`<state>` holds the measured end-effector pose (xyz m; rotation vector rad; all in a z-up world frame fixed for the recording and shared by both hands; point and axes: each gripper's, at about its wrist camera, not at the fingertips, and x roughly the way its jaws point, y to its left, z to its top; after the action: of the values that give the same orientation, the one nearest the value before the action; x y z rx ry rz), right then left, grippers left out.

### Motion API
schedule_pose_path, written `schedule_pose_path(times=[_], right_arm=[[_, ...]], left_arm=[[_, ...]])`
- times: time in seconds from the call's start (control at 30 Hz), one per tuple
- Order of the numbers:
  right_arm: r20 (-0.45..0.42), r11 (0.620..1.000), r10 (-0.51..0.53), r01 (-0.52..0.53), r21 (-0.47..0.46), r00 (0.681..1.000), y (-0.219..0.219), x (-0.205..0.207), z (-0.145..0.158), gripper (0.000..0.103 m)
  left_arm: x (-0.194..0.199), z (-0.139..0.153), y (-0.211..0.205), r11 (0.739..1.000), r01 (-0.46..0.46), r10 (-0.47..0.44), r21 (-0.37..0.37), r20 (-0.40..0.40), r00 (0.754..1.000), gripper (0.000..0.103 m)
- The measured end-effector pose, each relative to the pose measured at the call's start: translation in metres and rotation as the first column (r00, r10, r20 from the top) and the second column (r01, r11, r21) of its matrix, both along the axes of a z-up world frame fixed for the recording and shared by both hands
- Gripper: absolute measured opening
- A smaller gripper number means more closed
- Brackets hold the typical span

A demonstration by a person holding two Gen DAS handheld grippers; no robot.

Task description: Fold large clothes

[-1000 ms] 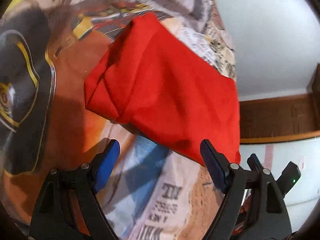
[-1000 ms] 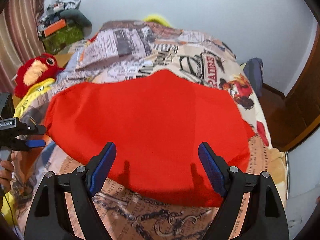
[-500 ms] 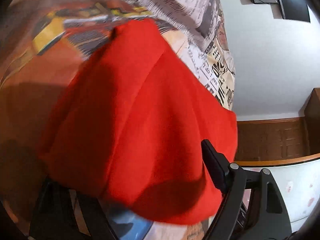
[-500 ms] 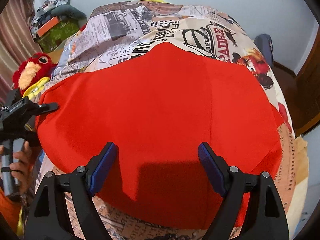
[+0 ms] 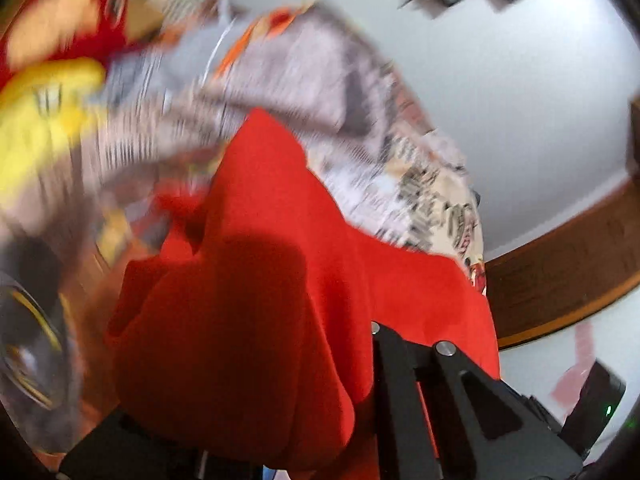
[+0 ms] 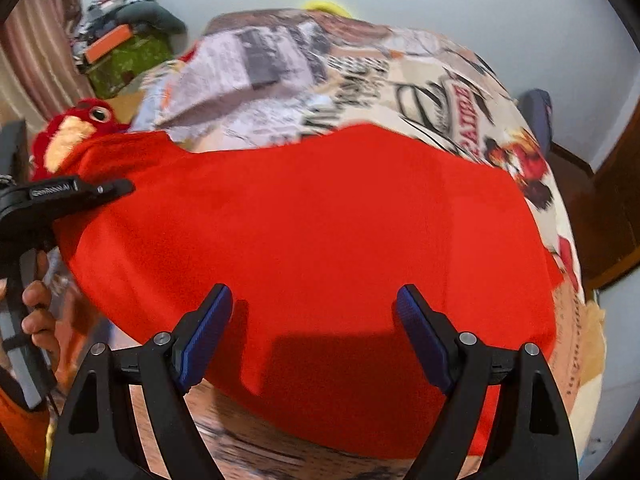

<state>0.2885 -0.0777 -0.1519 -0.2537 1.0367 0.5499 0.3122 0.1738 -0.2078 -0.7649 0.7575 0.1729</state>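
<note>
1. Right wrist view: the red garment (image 6: 320,240) lies spread across the bed (image 6: 420,80), already folded into a wide slab by the look of it. The right gripper (image 6: 314,332) hovers over its near edge with the jaws wide apart and nothing in them.
2. The left gripper (image 6: 80,194) is at the garment's left end. In the left wrist view red cloth is bunched up right over that gripper (image 5: 304,420) and hides its fingertips, and the frame is badly smeared. It looks like it has hold of that end, but I honestly can't tell if it's clamped.
3. My read on the step: the left end is being lifted to fold it across toward the right. The next move needs the lifted edge carried over flat and lined up with the far edge, while the right gripper pins or grabs the near hem so the slab doesn't slide.
4. Surface and room: soft bedspread with a newspaper and comic print, so expect some drag. Red plush bird (image 6: 76,132) sits at the bed's left side, a green box (image 6: 128,60) beyond it, pale walls, wood trim (image 5: 560,272) on the right.
</note>
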Motion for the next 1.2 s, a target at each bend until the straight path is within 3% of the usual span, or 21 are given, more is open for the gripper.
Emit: schedule_pose_path(times=[0.1, 0.2, 0.3, 0.37, 0.5, 0.63, 0.7, 0.83, 0.93, 1.07, 1.13, 1.2], right_arm=[[-0.028, 0.999, 0.031, -0.03, 0.028, 0.999, 0.024, -0.002, -0.002, 0.082], [-0.101, 0.996, 0.067, -0.062, 0.058, 0.993, 0.049, -0.007, -0.02, 0.082], [-0.151, 0.989, 0.122, -0.108, 0.096, 0.981, 0.063, -0.013, -0.031, 0.082], [-0.15, 0.986, 0.146, -0.133, 0.097, 0.978, 0.062, -0.014, -0.027, 0.082], [-0.128, 0.989, 0.095, -0.079, 0.126, 0.987, 0.025, -0.007, -0.008, 0.082], [-0.005, 0.996, -0.076, 0.076, 0.043, 0.997, -0.046, 0.0, 0.008, 0.082], [0.01, 0.991, -0.136, 0.136, 0.014, 0.991, -0.078, -0.001, 0.008, 0.082], [-0.036, 0.971, -0.235, 0.236, 0.032, 0.971, -0.133, -0.003, 0.004, 0.082], [-0.068, 0.958, -0.279, 0.283, 0.049, 0.958, -0.159, -0.006, 0.001, 0.082], [-0.072, 0.944, -0.324, 0.327, 0.035, 0.943, -0.182, -0.016, 0.002, 0.082], [-0.077, 0.941, -0.334, 0.337, 0.028, 0.94, -0.186, -0.015, 0.0, 0.082], [-0.08, 0.938, -0.343, 0.346, 0.025, 0.936, -0.192, -0.019, 0.001, 0.082]], left_arm=[[-0.013, 0.041, -0.006, 0.991, 0.003, -0.012, 0.136, 0.063, 0.998, 0.008], [-0.017, 0.071, -0.015, 0.969, 0.022, -0.041, 0.244, 0.076, 0.996, 0.008], [-0.011, 0.086, -0.032, 0.942, 0.048, -0.068, 0.331, 0.051, 0.996, 0.008], [-0.007, 0.09, -0.04, 0.936, 0.065, -0.087, 0.347, 0.049, 0.995, 0.008], [0.009, 0.101, -0.066, 0.927, 0.118, -0.155, 0.357, 0.078, 0.985, 0.008], [0.028, 0.11, -0.11, 0.904, 0.188, -0.236, 0.385, 0.082, 0.968, 0.008], [0.041, 0.111, -0.141, 0.89, 0.247, -0.296, 0.383, 0.073, 0.952, 0.008], [0.059, 0.095, -0.203, 0.84, 0.387, -0.425, 0.38, 0.018, 0.905, 0.008], [0.066, 0.064, -0.249, 0.773, 0.524, -0.535, 0.358, -0.078, 0.841, 0.008], [0.064, 0.007, -0.282, 0.667, 0.688, -0.657, 0.286, -0.209, 0.724, 0.008], [0.058, -0.016, -0.284, 0.644, 0.725, -0.68, 0.245, -0.252, 0.689, 0.008], [0.051, -0.018, -0.284, 0.619, 0.742, -0.7, 0.256, -0.25, 0.669, 0.008]])
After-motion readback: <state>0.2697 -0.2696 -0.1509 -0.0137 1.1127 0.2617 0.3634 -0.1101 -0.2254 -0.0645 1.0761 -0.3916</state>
